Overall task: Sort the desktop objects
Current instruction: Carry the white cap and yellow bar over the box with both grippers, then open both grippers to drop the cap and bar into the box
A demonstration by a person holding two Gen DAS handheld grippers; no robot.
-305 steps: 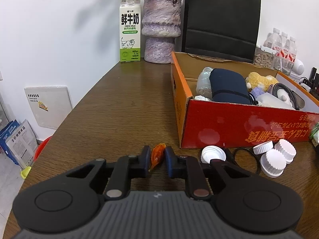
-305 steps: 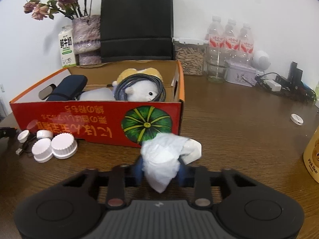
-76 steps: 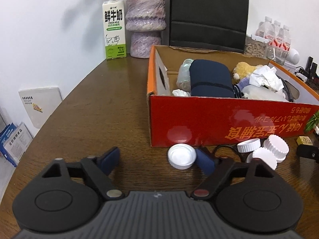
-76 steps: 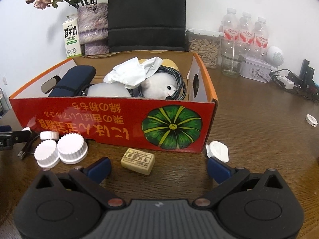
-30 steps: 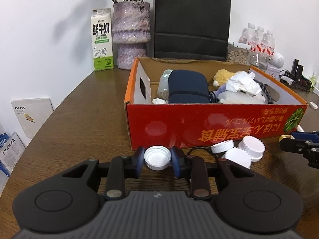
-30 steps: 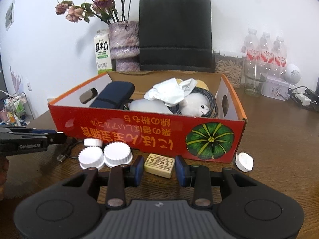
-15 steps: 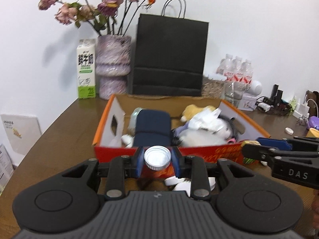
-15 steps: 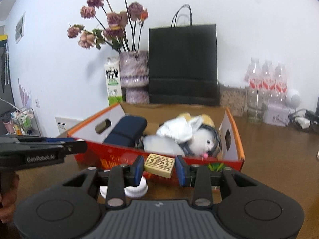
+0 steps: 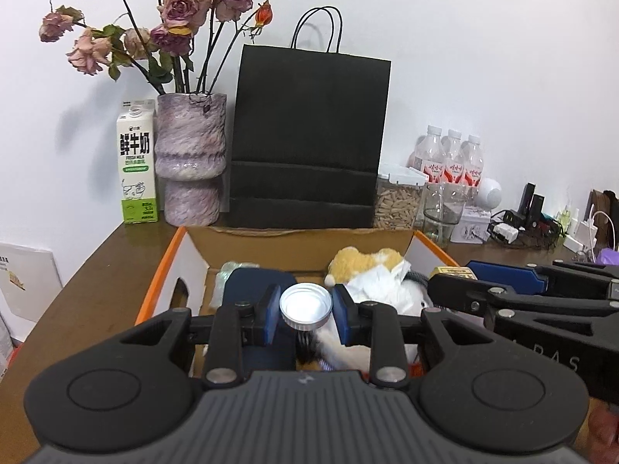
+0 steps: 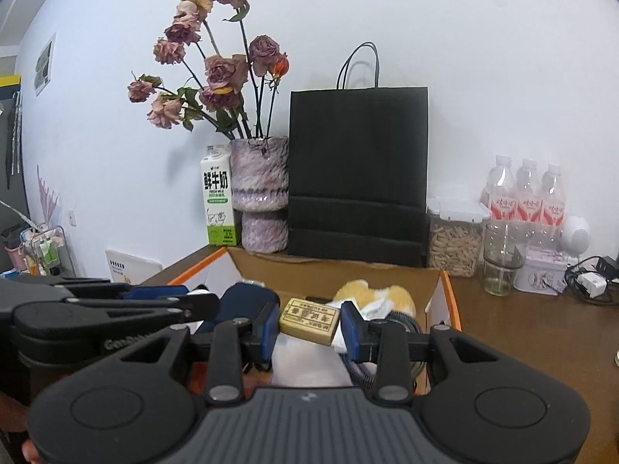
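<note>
My left gripper (image 9: 305,313) is shut on a white bottle cap (image 9: 306,306) and holds it above the open red-and-orange cardboard box (image 9: 162,266). My right gripper (image 10: 309,326) is shut on a small tan eraser block (image 10: 309,321) and holds it over the same box (image 10: 448,290). The right gripper also shows at the right of the left wrist view (image 9: 456,276), the left gripper at the left of the right wrist view (image 10: 193,301). In the box lie a navy pouch (image 9: 255,282), crumpled white tissue (image 9: 383,282) and a yellow plush toy (image 9: 359,259).
Behind the box stand a black paper bag (image 9: 309,139), a purple vase of dried roses (image 9: 189,158) and a milk carton (image 9: 137,166). At the back right are water bottles (image 9: 450,158), a jar of pellets (image 9: 396,201), a glass (image 9: 441,208) and chargers with cables (image 9: 518,224).
Both grippers have risen from table level and moved forward over the box, each keeping its object; the caps on the table in front of the box have dropped out of view.
</note>
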